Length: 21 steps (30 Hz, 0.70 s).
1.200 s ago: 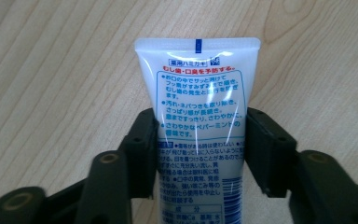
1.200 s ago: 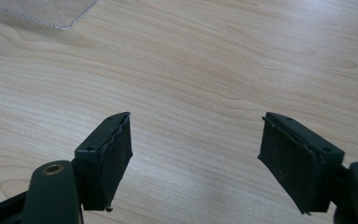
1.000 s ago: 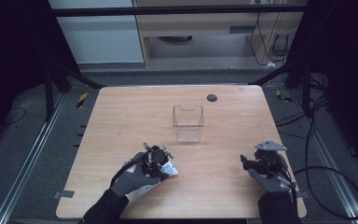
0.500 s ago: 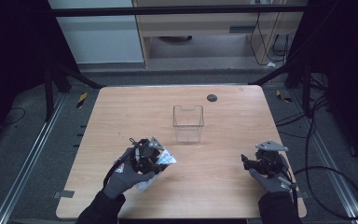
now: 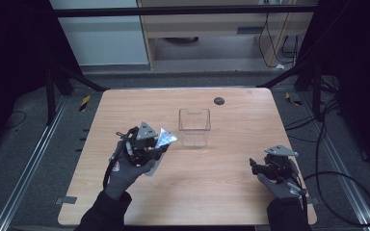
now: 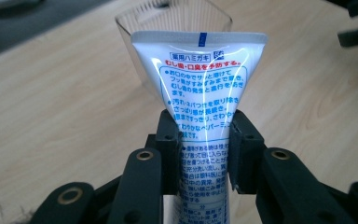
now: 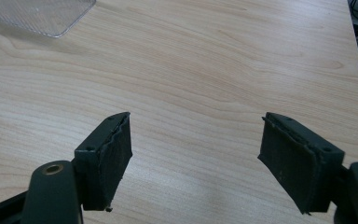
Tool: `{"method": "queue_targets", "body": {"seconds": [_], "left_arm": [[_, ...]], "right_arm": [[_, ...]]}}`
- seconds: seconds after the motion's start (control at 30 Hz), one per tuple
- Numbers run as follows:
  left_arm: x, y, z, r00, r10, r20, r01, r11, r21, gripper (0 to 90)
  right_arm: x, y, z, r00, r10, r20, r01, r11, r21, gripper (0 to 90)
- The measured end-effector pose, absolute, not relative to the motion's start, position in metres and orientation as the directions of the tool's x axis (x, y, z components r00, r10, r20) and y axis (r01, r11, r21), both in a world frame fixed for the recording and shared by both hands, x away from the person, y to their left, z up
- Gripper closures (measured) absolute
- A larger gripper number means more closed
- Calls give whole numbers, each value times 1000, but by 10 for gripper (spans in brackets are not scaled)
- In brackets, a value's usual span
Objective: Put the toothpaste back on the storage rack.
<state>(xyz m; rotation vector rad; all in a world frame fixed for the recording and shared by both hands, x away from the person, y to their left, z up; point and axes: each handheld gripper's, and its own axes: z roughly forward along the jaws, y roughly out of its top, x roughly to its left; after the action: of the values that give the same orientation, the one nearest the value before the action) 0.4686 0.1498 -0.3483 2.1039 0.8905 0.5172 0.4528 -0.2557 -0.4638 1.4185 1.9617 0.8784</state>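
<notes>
The left gripper is closed on a white plastic toothpaste tube with blue and red print. The tube is pinched at its middle between the two black pads, and its flat crimped end sticks out past them. The jaws have just been closing, with the tube between them. The tube is held up off the light wooden desk, just beside a clear square plastic cup that stands upright near the middle of the desk. In the left gripper view the cup is seen right behind the tube's flat end.

The step in hand looks like carrying the tube to the cup. For the next move, the tube would likely need to be brought over the cup's open top, tipped upright, and lowered in before it is let go. The cup is light, so it could be knocked over by a bump.

The right gripper is open, with nothing between its pads, and is held low near the desk's right front corner.

A small dark round thing lies near the far edge of the desk. Beyond the desk, a grey floor, black frame bars, cables and a pale cabinet are seen.
</notes>
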Motion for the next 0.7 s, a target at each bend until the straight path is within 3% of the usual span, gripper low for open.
{"method": "queue_targets", "body": {"seconds": [0.27,0.7], "left_arm": [[492,142,-338,603,797,45,397,-348,849,688],[526,131,-324,559,827,-59,340,-163,926,688]], "right_arm": [[453,-256,-464,-284,957,-61,586,224,779,248],[453,-256,-464,-285,957,-55,585,219,781,248]]}}
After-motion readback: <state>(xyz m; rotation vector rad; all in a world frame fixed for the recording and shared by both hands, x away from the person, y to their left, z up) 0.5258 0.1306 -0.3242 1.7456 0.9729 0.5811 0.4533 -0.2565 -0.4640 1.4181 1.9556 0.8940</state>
